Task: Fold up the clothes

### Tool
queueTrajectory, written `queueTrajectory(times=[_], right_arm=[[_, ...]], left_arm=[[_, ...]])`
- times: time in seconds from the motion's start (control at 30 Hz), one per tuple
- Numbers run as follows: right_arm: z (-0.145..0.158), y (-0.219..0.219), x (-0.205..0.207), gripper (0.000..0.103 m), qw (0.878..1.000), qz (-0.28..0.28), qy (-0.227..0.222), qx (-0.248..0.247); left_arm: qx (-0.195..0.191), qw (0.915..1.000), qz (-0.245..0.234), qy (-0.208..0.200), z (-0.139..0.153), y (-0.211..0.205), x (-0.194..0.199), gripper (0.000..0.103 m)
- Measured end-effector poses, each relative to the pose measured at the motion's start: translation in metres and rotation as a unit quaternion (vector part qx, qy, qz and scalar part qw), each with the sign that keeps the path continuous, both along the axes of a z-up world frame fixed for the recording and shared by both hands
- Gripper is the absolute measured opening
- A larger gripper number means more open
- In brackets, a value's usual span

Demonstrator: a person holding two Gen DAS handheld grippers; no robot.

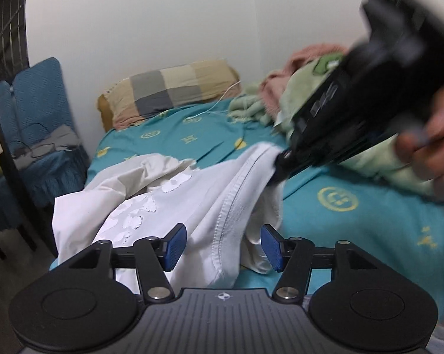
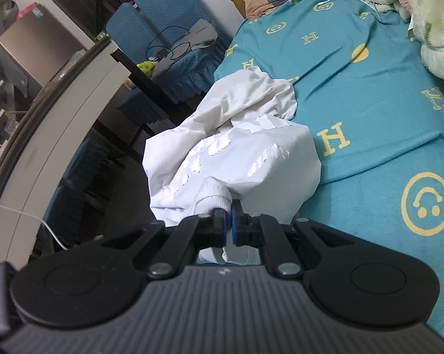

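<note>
Left gripper (image 1: 223, 246) is wide open with the white shirt (image 1: 192, 206) running loose between its pads, gripping nothing, while the right gripper (image 2: 227, 227) is pinched tight on a ribbed edge of that shirt. The shirt's bunched at the near edge of the teal bed (image 1: 354, 224), so one hard tug could drag it onto the floor. No baskets or bins for clothes; just a pillow (image 1: 169, 91) and blankets (image 1: 284, 94) further back.

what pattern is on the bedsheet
Teal bedsheet with yellow H letters, circles and smiley logos; clearest in the right wrist view.
</note>
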State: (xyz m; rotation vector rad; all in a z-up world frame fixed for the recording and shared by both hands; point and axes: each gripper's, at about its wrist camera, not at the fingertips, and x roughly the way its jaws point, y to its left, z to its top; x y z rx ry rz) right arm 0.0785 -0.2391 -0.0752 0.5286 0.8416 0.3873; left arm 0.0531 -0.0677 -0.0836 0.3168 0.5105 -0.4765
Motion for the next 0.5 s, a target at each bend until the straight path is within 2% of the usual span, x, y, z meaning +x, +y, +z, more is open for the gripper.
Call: queueTrajectory(times=[0.1, 0.13, 0.17, 0.23, 0.3, 0.4, 0.47, 0.5], right_arm=[[-0.004, -0.007, 0.0, 0.007, 1.0, -0.007, 0.004, 0.01], [-0.005, -0.009, 0.001, 0.007, 1.0, -0.011, 0.005, 0.01], [-0.008, -0.011, 0.003, 0.007, 1.0, -0.016, 0.011, 0.007], [-0.015, -0.015, 0.008, 0.008, 0.999, -0.027, 0.022, 0.002], [-0.027, -0.017, 0.012, 0.008, 0.999, -0.036, 0.041, 0.005], [-0.038, -0.011, 0.018, 0.012, 0.998, -0.036, 0.054, 0.005], [-0.043, -0.005, 0.019, 0.026, 0.997, -0.038, 0.06, -0.01], [-0.046, 0.0, 0.018, 0.027, 0.997, -0.04, 0.061, -0.025]], left_arm=[[0.027, 0.9992, 0.029, -0.006, -0.021, -0.011, 0.022, 0.057], [0.027, 0.9989, 0.039, -0.006, -0.024, -0.009, 0.028, 0.048], [0.012, 0.9988, 0.047, -0.001, -0.023, -0.003, 0.032, 0.042], [-0.019, 0.9977, 0.064, 0.008, -0.019, 0.009, 0.041, 0.012], [-0.063, 0.9948, 0.081, 0.0, -0.005, 0.022, 0.042, 0.007], [-0.13, 0.9886, 0.076, -0.009, 0.019, 0.036, 0.039, 0.006], [-0.17, 0.9827, 0.075, -0.007, 0.031, 0.044, 0.037, 0.005], [-0.18, 0.9806, 0.076, -0.009, 0.035, 0.048, 0.036, 0.005]])
